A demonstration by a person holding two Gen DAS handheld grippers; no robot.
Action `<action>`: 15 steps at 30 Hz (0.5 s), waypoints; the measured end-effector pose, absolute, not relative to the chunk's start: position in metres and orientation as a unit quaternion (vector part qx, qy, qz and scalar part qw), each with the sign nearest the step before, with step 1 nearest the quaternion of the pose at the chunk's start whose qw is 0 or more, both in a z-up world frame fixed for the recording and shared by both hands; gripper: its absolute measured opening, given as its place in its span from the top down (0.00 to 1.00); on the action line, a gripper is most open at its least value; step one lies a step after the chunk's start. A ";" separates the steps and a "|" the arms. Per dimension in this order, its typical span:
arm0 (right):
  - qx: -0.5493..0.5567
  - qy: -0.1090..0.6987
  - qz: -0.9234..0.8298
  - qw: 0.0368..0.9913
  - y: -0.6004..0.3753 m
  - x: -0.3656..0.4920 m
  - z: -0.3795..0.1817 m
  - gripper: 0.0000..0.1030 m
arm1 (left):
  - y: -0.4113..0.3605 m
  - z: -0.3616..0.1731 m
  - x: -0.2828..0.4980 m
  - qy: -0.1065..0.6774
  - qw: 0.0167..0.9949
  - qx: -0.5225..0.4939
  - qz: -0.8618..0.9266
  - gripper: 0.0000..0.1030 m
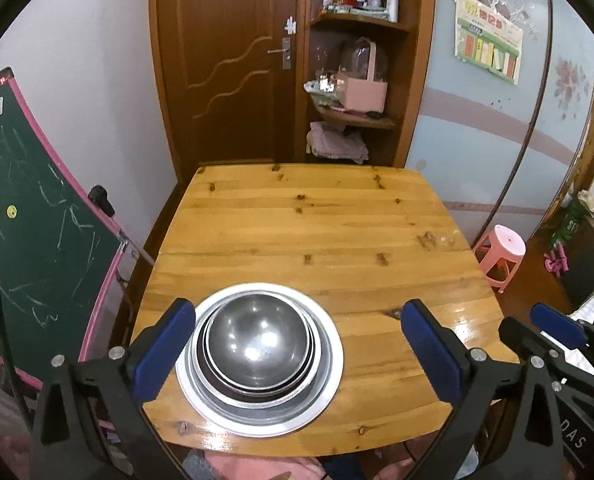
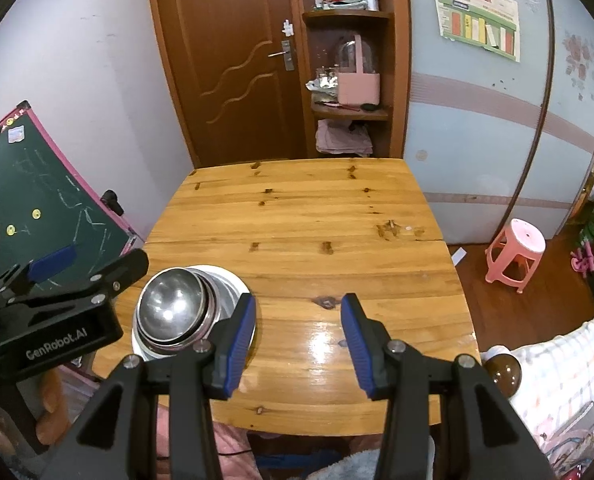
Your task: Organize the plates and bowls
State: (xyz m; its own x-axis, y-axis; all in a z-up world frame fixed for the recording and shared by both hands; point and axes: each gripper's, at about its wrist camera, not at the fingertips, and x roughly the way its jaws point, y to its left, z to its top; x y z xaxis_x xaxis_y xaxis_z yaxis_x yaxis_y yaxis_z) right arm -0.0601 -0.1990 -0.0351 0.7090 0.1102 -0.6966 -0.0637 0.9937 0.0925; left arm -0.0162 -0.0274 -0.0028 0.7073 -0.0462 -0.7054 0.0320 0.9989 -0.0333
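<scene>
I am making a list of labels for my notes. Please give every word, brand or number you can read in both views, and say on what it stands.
"GenRobot.AI": on the left tool body, right wrist view.
"DAS": on the right tool body, left wrist view; it may be part of a longer word.
Poster: large characters, too blurred to read.
Chalkboard: only chalk scribbles, no readable word.
Bowls and plate: no text.

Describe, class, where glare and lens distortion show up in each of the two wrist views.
Left wrist view: bright glints sit inside the top shiny steel bowl, light sheen lies on the varnished wooden table, and the brown door bows from fisheye bending. Right wrist view: a broad white glare patch lies on the table between the jaws, and dark corners frame the picture.
</scene>
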 end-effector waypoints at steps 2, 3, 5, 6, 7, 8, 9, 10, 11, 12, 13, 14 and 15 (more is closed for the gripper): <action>0.034 0.383 0.048 0.922 -0.199 -0.058 -0.038 0.57 | -0.029 -0.008 -0.013 0.391 0.920 -0.006 -0.018 0.01; 0.035 0.387 0.048 0.920 -0.199 -0.056 -0.041 0.57 | -0.029 -0.009 -0.013 0.393 0.919 -0.006 -0.015 0.01; 0.035 0.394 0.047 0.917 -0.198 -0.054 -0.044 0.57 | -0.029 -0.012 -0.012 0.396 0.918 -0.005 -0.009 0.01; 0.036 0.397 0.048 0.916 -0.198 -0.053 -0.045 0.57 | -0.029 -0.014 -0.011 0.396 0.918 -0.007 -0.009 0.01; 0.037 0.398 0.048 0.915 -0.198 -0.053 -0.046 0.57 | -0.029 -0.015 -0.011 0.396 0.918 -0.009 -0.008 0.01; 0.039 0.399 0.047 0.915 -0.198 -0.052 -0.047 0.57 | -0.029 -0.015 -0.011 0.396 0.918 -0.010 -0.006 0.01; 0.039 0.399 0.045 0.915 -0.199 -0.052 -0.047 0.57 | -0.029 -0.016 -0.011 0.395 0.919 -0.012 -0.004 0.01; 0.039 0.399 0.044 0.915 -0.199 -0.052 -0.048 0.57 | -0.028 -0.017 -0.011 0.395 0.919 -0.014 0.000 0.01; 0.039 0.399 0.041 0.915 -0.199 -0.051 -0.049 0.57 | -0.028 -0.018 -0.012 0.395 0.918 -0.015 0.002 0.01; 0.039 0.400 0.040 0.915 -0.199 -0.050 -0.049 0.57 | -0.028 -0.018 -0.011 0.395 0.918 -0.015 0.001 0.01; 0.038 0.401 0.040 0.915 -0.200 -0.050 -0.050 0.57 | -0.028 -0.018 -0.011 0.396 0.918 -0.014 0.002 0.01; 0.037 0.402 0.038 0.914 -0.200 -0.049 -0.051 0.57 | -0.029 -0.019 -0.011 0.397 0.918 -0.013 0.003 0.01; 0.036 0.402 0.037 0.914 -0.199 -0.048 -0.052 0.57 | -0.029 -0.020 -0.010 0.398 0.917 -0.012 0.004 0.01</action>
